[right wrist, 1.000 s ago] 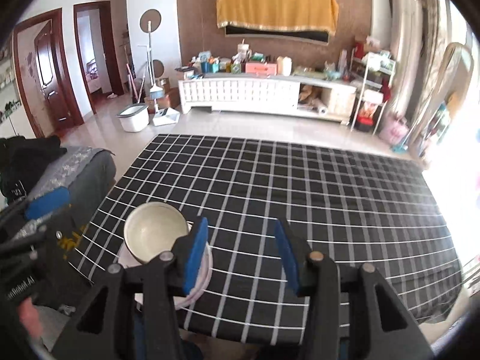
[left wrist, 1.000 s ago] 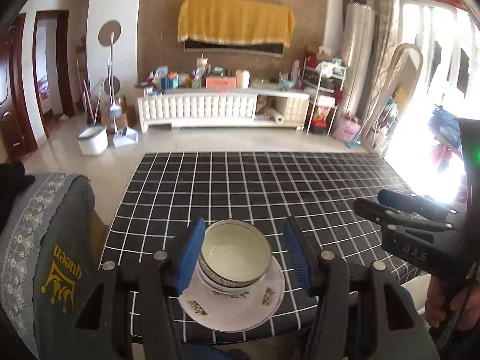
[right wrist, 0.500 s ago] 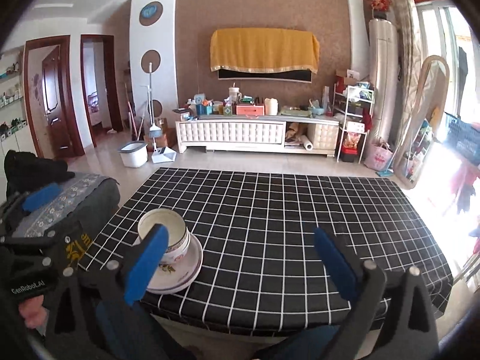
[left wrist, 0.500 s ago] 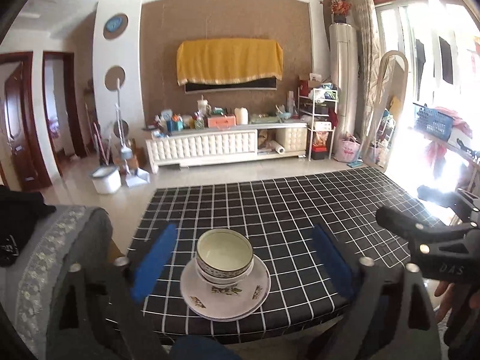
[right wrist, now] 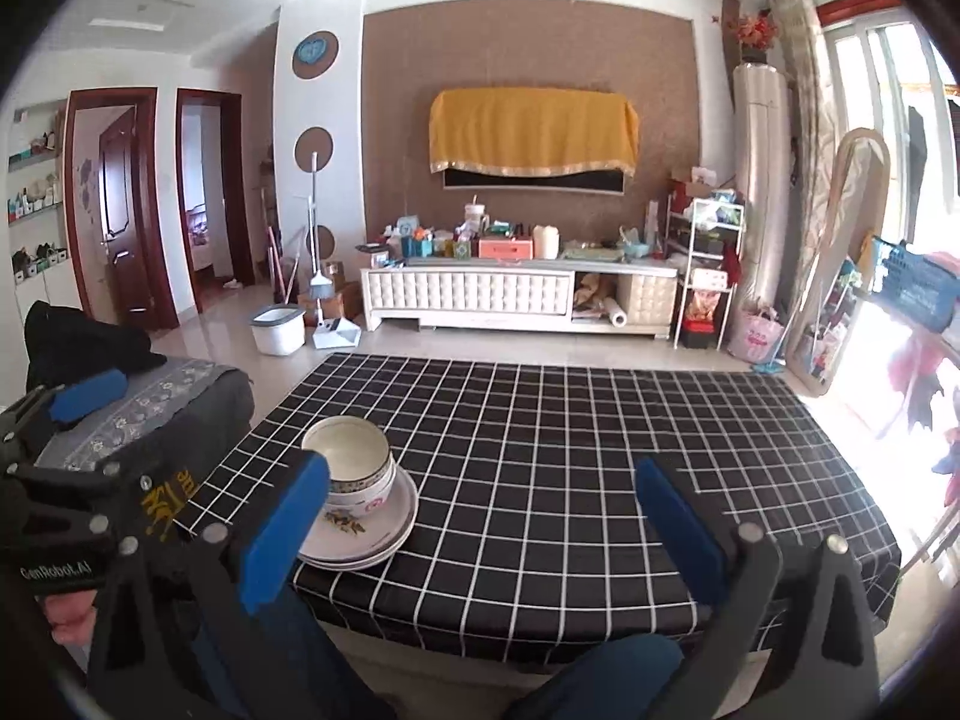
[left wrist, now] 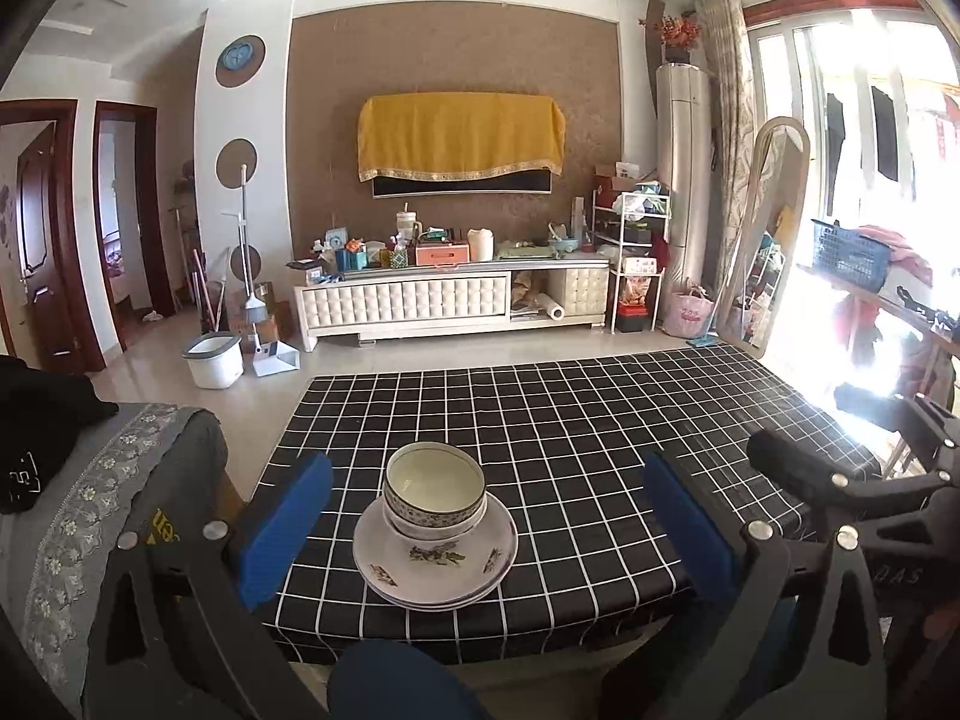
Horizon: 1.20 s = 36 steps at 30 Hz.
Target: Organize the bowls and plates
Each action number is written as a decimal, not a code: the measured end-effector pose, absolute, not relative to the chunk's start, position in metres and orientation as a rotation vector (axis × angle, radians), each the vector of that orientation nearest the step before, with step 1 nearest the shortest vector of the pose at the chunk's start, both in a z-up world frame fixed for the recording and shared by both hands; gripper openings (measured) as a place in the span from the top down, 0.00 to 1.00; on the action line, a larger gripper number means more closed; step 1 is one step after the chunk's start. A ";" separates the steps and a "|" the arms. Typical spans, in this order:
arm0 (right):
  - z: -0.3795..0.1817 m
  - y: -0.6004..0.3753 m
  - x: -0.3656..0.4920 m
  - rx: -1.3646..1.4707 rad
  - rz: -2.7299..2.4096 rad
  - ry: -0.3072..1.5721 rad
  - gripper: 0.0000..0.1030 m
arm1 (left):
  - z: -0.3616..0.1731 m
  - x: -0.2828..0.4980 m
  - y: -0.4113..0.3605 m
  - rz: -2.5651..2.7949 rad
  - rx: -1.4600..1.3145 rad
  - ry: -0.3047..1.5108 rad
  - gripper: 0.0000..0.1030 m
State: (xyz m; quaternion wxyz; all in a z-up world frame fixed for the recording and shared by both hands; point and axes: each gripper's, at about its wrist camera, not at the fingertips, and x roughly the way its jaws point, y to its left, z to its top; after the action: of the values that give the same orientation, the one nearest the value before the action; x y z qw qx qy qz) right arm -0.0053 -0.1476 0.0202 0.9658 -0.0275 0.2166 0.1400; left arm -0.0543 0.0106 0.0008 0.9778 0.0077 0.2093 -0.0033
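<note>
Nested bowls on stacked plates near the table's front edge, both grippers empty and wide.

The bowls [left wrist: 434, 495], nested one in another, sit on a small stack of floral plates [left wrist: 435, 564] on the black-and-white checked tablecloth [left wrist: 600, 450], close to its near edge and toward its left corner. The left gripper [left wrist: 480, 534] has just been opening and stands wide, with the stack between its blue pads but untouched; the right gripper [right wrist: 480, 531] has likewise just been opening, with nothing between its jaws and the stack beside its left pad. The ware looks like glazed ceramic: stiff, slick and likely to chip, so a pinch across a rim seems best. Beyond and right of the stack the cloth is open; a grey covered chair [left wrist: 108, 480] crowds the left.
</note>
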 end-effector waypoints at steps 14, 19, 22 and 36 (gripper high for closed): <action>0.019 -0.154 -0.015 -0.043 0.272 0.430 0.00 | -0.003 -0.055 0.005 -0.030 0.015 0.443 0.00; 0.016 -0.156 -0.016 -0.040 0.273 0.439 0.00 | -0.004 -0.053 0.005 -0.028 0.022 0.451 0.00; 0.016 -0.156 -0.017 -0.041 0.274 0.440 0.00 | -0.004 -0.054 0.005 -0.027 0.023 0.451 0.00; 0.018 -0.156 -0.019 -0.045 0.271 0.437 0.00 | -0.004 -0.055 0.006 -0.026 0.020 0.455 0.00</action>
State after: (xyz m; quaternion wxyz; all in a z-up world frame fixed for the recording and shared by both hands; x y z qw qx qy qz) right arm -0.0193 -0.1557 0.0183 0.9668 -0.0224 0.2162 0.1341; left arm -0.0547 0.0060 -0.0044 0.9741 0.0098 0.2254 -0.0130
